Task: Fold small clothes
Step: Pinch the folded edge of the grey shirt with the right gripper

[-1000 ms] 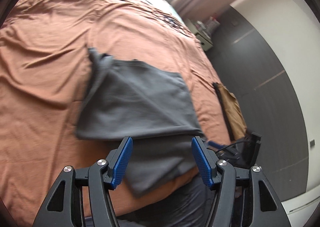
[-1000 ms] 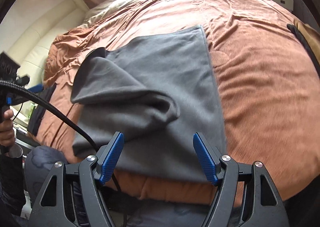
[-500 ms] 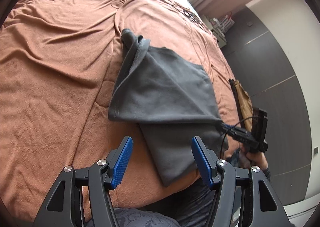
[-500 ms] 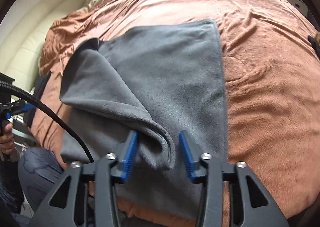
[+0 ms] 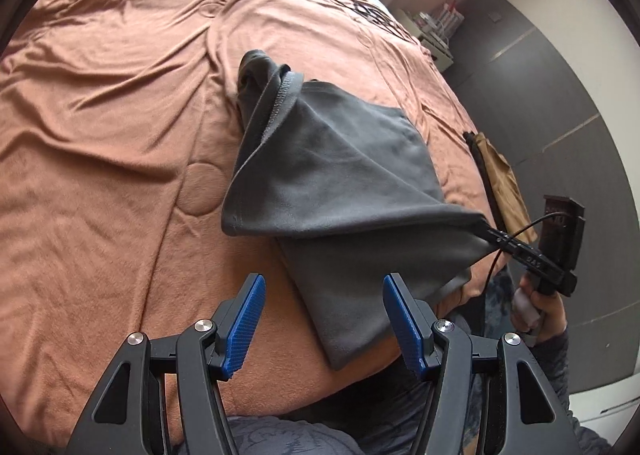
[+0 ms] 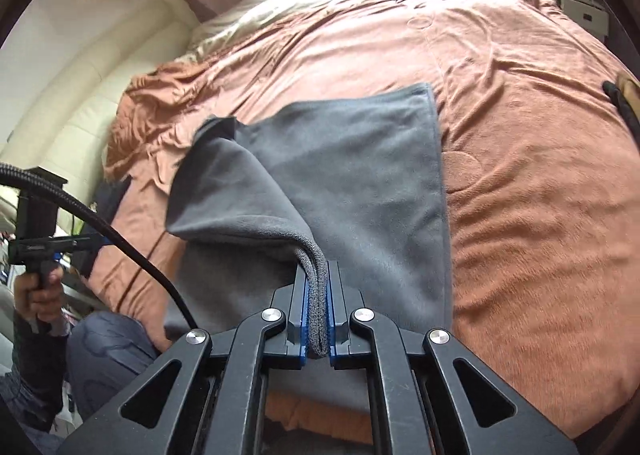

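Note:
A grey garment lies on the orange-brown bedspread, partly folded over itself. My right gripper is shut on a doubled edge of the grey garment and holds that fold up off the lower layer. In the left wrist view the right gripper pinches the raised corner at the right, and the cloth stretches taut from it. My left gripper stands open above the near edge of the bed, over the garment's lower left corner, with nothing between its fingers.
A tan bag with a black strap lies at the bed's right edge. A white bedside unit stands by the dark floor. A black cable crosses the left of the right wrist view. A person's knee is at the bed's near side.
My right gripper went from open to shut on the garment's folded edge and raised it. The left gripper stayed open while its view shifted left over the bedspread.

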